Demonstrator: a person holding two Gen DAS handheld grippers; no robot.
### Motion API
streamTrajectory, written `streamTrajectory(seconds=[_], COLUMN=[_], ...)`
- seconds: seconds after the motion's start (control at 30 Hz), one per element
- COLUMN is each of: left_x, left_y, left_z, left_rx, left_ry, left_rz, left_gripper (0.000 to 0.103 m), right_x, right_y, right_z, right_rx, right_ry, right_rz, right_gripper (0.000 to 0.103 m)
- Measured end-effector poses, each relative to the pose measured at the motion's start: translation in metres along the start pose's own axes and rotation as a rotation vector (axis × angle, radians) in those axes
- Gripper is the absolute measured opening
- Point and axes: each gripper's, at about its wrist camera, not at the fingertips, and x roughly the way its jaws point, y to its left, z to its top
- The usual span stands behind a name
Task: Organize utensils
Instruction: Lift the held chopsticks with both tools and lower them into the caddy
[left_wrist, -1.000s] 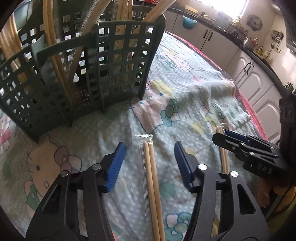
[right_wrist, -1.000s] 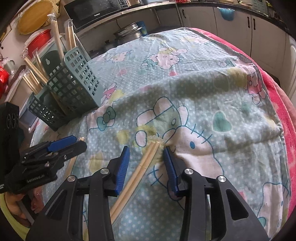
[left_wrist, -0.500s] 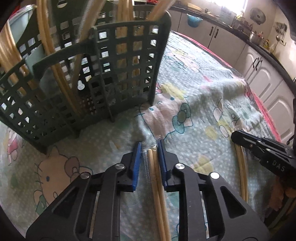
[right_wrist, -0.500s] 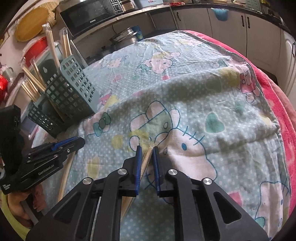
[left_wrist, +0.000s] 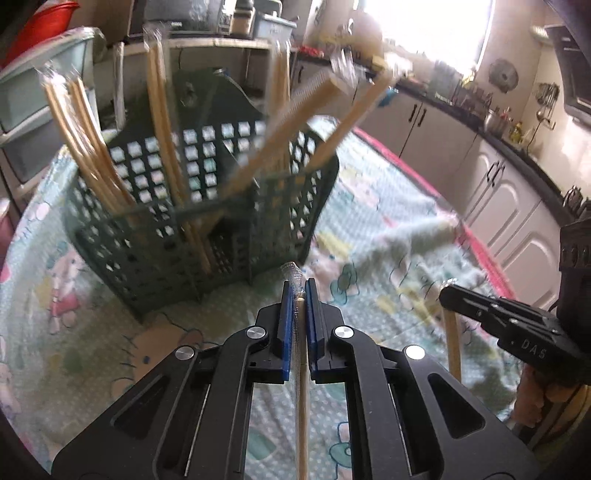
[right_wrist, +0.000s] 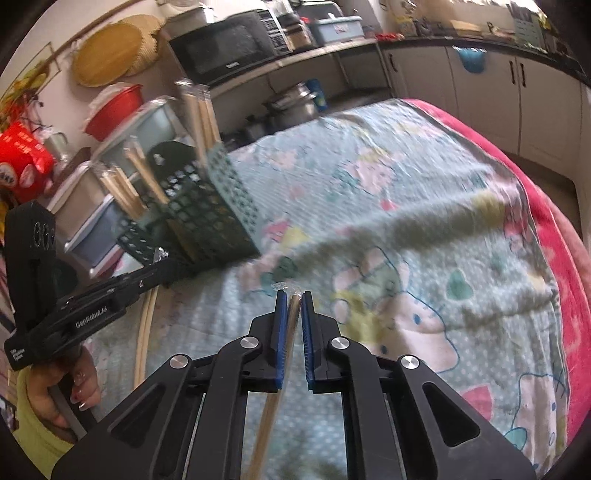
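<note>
My left gripper (left_wrist: 298, 291) is shut on a wrapped pair of wooden chopsticks (left_wrist: 302, 387) and holds it above the cloth, close in front of a dark green slotted utensil basket (left_wrist: 184, 229) that holds several wrapped chopsticks (left_wrist: 162, 122). My right gripper (right_wrist: 292, 297) is shut on another wrapped pair of chopsticks (right_wrist: 271, 413), lifted over the cloth. In the right wrist view the left gripper (right_wrist: 162, 264) is at the left with its pair (right_wrist: 146, 332) hanging down, next to the basket (right_wrist: 207, 229). The right gripper (left_wrist: 450, 295) shows at the right of the left wrist view.
A Hello Kitty cloth (right_wrist: 406, 221) covers the table, with a red edge (right_wrist: 554, 221) at the right. Storage drawers (right_wrist: 92, 206), a red bowl (right_wrist: 114, 107) and a microwave (right_wrist: 225, 44) stand behind the basket. Kitchen cabinets (left_wrist: 498, 184) run along the far side.
Both grippers closed on the chopstick pairs that lay on the cloth and lifted them. The views now tilt up towards the basket.
</note>
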Motion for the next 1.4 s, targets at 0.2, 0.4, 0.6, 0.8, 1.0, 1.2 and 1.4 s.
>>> streamTrajectory(seconds=[0.2, 0.4, 0.6, 0.8, 1.0, 1.2, 1.4], left_x=[-0.034, -0.068, -0.101, -0.132, -0.156, -0.169, -0.181], left_y=[0.017, 0.039, 0.056, 0.062, 0.061, 0.061, 0.063], left_z=[0.014, 0.029, 0.043, 0.059, 0.076, 0.094, 0.110], left_rx=[-0.051, -0.120, -0.166, -0.180, -0.172, -0.167, -0.182], left_ry=[-0.081, -0.179, -0.280, -0.362, -0.433, -0.484, -0.540], left_rz=[0.000, 0.008, 0.035, 0.046, 0.052, 0.061, 0.061], left_gripper=[0.004, 0.004, 0.003, 0.003, 0.003, 0.003, 0.003], right_x=[-0.018, -0.039, -0.054, -0.070, -0.085, -0.096, -0.106], right_y=[0.029, 0.054, 0.071, 0.083, 0.098, 0.112, 0.119], right_z=[0.016, 0.033, 0.053, 0.074, 0.095, 0.115, 0.134], right_rx=[-0.068, -0.130, -0.167, -0.193, -0.231, -0.269, -0.282], right_ry=[-0.054, -0.125, -0.191, -0.269, -0.358, -0.433, -0.500], right_rz=[0.044, 0.088, 0.114, 0.130, 0.125, 0.114, 0.095], right_gripper=[0.006, 0.006, 0.006, 0.006, 0.006, 0.006, 0.006])
